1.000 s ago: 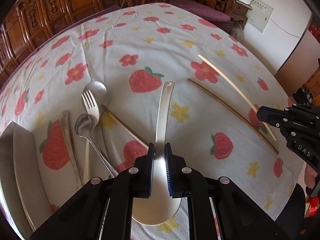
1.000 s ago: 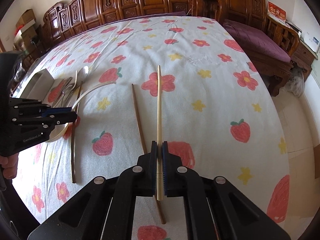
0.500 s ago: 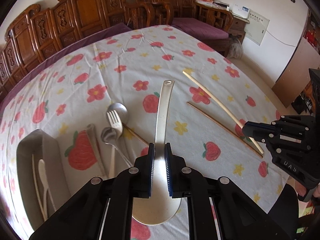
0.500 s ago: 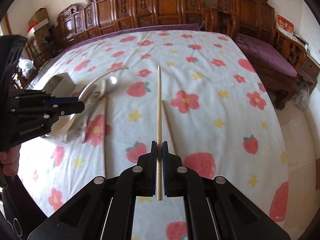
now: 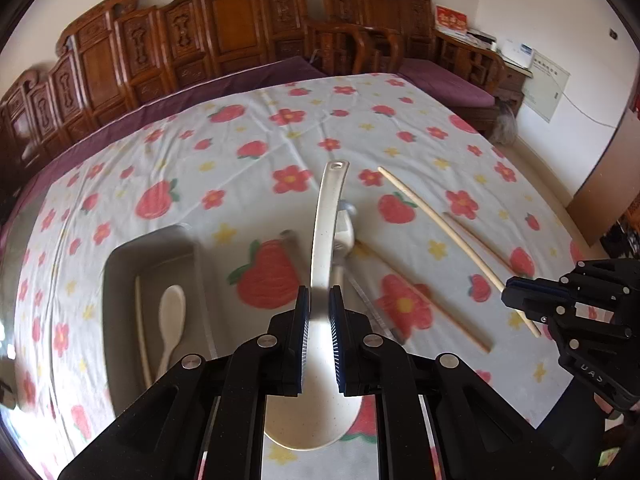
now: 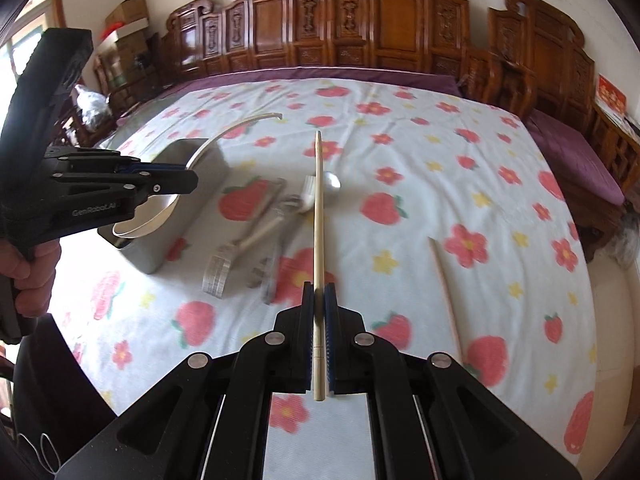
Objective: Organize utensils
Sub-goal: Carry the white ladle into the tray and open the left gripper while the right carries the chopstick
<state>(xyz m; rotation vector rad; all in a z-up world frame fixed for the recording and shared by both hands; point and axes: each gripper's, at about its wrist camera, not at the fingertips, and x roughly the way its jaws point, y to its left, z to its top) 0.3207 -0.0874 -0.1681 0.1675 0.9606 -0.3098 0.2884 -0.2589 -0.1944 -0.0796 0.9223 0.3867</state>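
Note:
My left gripper is shut on a large white ladle, held in the air with its handle pointing away and its bowl below the fingers. In the right wrist view the ladle hangs over the grey utensil tray. My right gripper is shut on a pale chopstick, also lifted; it shows in the left wrist view. The tray holds a white spoon and a chopstick.
A fork, metal spoons and brown chopsticks lie on the strawberry-print cloth right of the tray. One more brown chopstick lies at the right. Carved wooden chairs ring the table.
Both grippers have risen and swung left with their loads. The ladle now hangs over the tray and the tray has come fully into view.

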